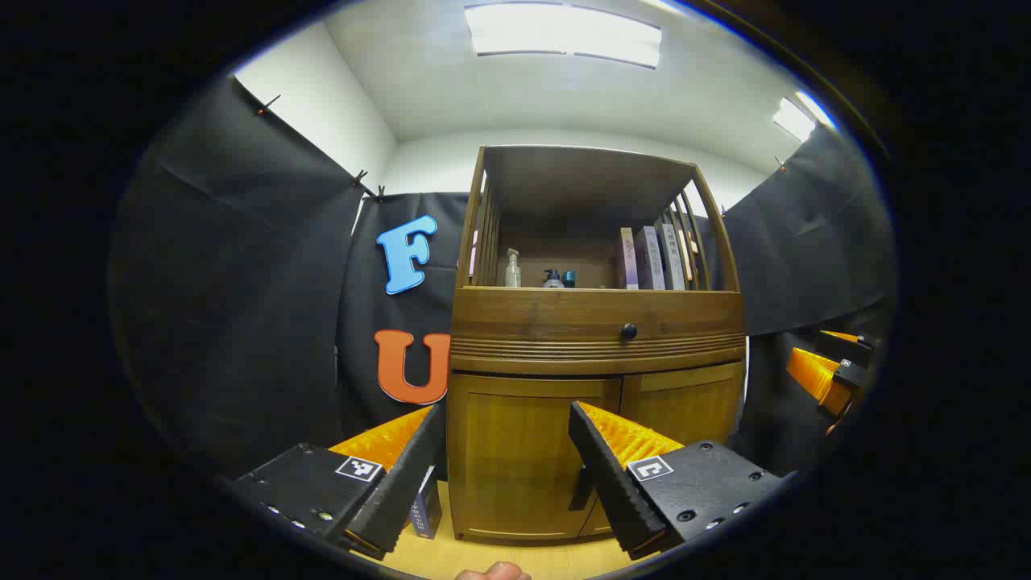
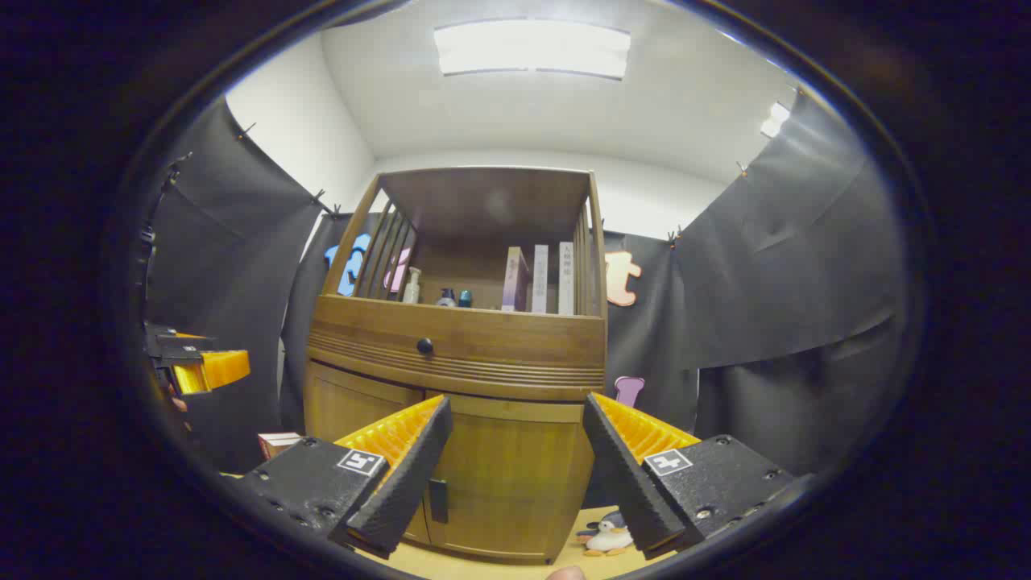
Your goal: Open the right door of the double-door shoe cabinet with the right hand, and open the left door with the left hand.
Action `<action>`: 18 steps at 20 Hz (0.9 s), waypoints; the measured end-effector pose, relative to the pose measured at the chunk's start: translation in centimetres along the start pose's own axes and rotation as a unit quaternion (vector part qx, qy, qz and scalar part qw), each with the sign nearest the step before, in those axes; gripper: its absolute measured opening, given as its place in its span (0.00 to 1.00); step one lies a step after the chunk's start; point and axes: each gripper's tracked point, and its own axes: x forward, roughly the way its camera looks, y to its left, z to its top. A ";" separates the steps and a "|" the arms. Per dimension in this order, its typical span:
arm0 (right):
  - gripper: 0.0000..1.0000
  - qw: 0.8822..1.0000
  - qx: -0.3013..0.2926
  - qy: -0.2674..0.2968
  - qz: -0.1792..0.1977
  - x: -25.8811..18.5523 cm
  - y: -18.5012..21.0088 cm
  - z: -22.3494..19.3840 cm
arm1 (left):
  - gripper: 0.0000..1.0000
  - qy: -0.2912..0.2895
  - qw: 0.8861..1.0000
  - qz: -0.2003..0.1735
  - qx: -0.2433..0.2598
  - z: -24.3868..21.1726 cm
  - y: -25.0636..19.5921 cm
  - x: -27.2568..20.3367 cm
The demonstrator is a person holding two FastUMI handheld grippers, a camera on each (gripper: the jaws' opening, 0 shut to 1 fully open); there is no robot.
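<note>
Both grippers hang in front of the shoe cabinet (image 1: 596, 338) with their fingers spread apart and nothing between them. Seen from its own camera, the left gripper (image 1: 507, 475) frames the left door (image 1: 523, 459); the right gripper (image 2: 515, 471) frames the right door (image 2: 507, 483). Both doors sit flush and closed (a dark handle (image 2: 437, 499) shows at the right door's inner edge). Above them runs a drawer with a round knob (image 1: 628, 331), and the open shelf holds bottles (image 1: 512, 270) and upright books (image 1: 648, 259). A toy penguin (image 2: 606, 538) lies on the floor beside the cabinet.
</note>
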 end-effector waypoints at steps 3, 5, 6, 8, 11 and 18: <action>1.00 1.000 0.010 0.008 0.004 0.3 -0.4 -0.5 | 1.00 0.007 1.000 -0.011 -0.010 -0.3 -1.2 0.4; 1.00 1.000 0.009 0.013 0.010 0.5 -0.4 -1.0 | 1.00 0.017 1.000 -0.014 -0.008 -0.6 -1.6 0.4; 1.00 1.000 0.008 0.014 0.014 0.5 -0.3 -1.1 | 1.00 0.019 1.000 -0.012 -0.006 -0.9 -1.5 0.2; 1.00 0.999 0.008 0.021 0.022 0.7 0.1 -1.6 | 0.95 0.022 1.000 -0.003 -0.002 -1.0 -1.1 0.1; 1.00 0.999 0.020 0.030 0.031 1.1 0.6 -2.1 | 1.00 0.029 1.000 -0.001 -0.003 -1.4 -1.1 -0.1; 1.00 0.997 0.032 0.061 0.034 2.5 1.9 -5.1 | 0.95 0.032 0.999 -0.009 0.013 -1.7 -1.4 -0.1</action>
